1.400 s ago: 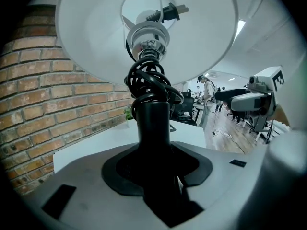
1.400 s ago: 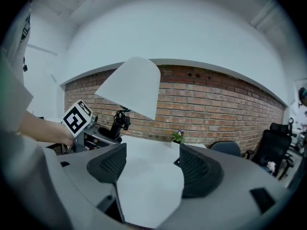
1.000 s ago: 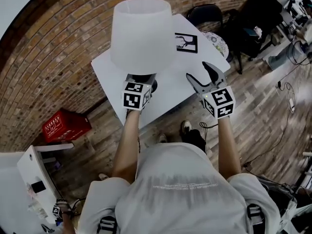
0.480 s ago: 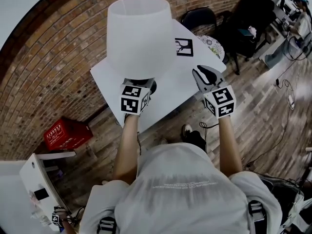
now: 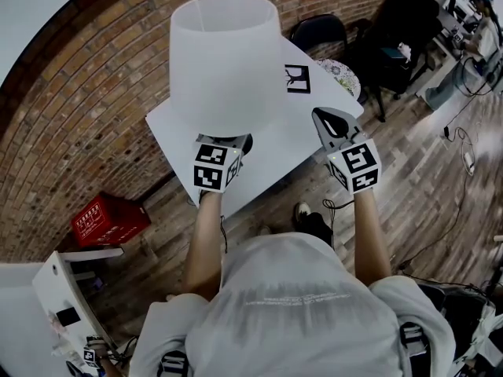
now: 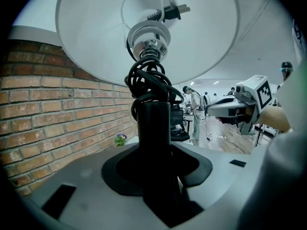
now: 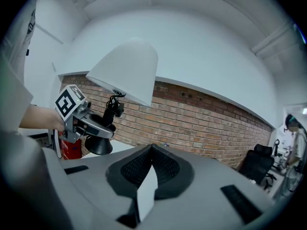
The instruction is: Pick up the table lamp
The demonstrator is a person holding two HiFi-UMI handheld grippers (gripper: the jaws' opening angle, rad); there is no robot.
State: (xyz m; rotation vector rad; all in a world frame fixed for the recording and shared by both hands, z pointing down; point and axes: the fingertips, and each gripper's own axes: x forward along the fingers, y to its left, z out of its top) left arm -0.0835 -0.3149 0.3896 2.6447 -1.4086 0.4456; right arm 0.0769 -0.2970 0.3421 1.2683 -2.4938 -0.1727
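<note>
While clamped only at the slim black stem (image 6: 152,128), looks top-heavy: white-shaded table lamp with round black base (image 5: 224,57), lifted off the white square table (image 5: 271,144), upper centre of head view. Left gripper (image 5: 228,143) jaws closed hard on that stem. Right gripper (image 5: 330,121) jaws together on nothing, centre right of frame, well apart from the lamp.

Likely failure modes:
- Pivoting in the jaws. Big shade above a single narrow grip; already leaning at left of right gripper view, base (image 7: 98,145) in mid-air.
- Sliding down the smooth stem if the grip eases.
- Loose black cord (image 6: 148,80) bundled round the stem, plug (image 6: 168,12) tucked inside the shade; could uncoil and snag the table edge.
- Shade blocking much of the table from above, so bumping on any blind move.

Best avoided: fast swings.
</note>
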